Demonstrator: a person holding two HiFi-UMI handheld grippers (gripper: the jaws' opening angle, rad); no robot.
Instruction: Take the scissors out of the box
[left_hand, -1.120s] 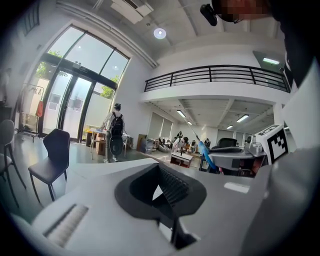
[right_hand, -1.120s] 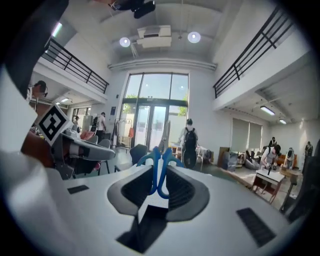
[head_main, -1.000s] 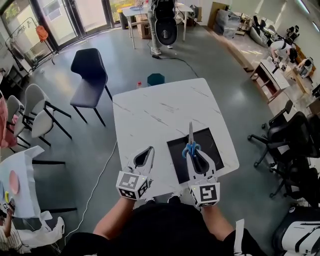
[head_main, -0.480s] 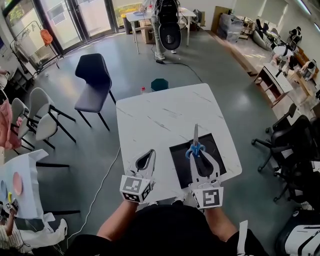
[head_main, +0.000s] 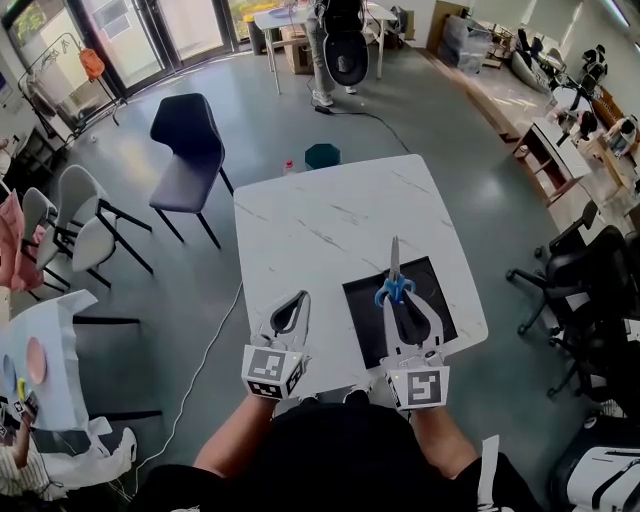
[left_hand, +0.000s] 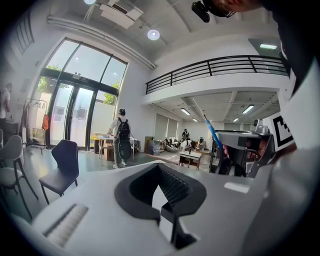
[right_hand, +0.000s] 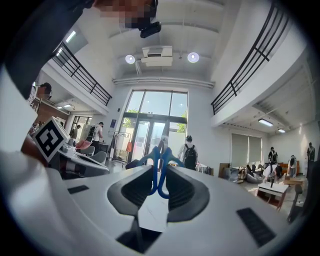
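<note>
Scissors (head_main: 394, 268): held over the far half of the box (head_main: 358, 322). The long axis runs straight away from the person, with the blue handles nearest and the closed blades pointing past the box's far rim.
Left gripper (head_main: 297, 298): left of the box, above the table's near edge; tongs closed tip to tip and empty.
Right gripper (head_main: 398, 297): over the box; tongs narrowed onto the scissors' handle loops.
Surface: white marble-patterned table (head_main: 320, 225). The black shallow box sits at its near right corner, slightly askew.
Room, from left of the box: white chairs (head_main: 70, 215), a dark blue chair (head_main: 185, 145), and a green stool (head_main: 323, 156) beyond the table's far edge. Black office chairs (head_main: 580, 275) stand to the right.
Edges: the box's right rim lies near the table's right edge.
Open room: grey floor left of the table, with a cable (head_main: 205, 360) running across it.
</note>
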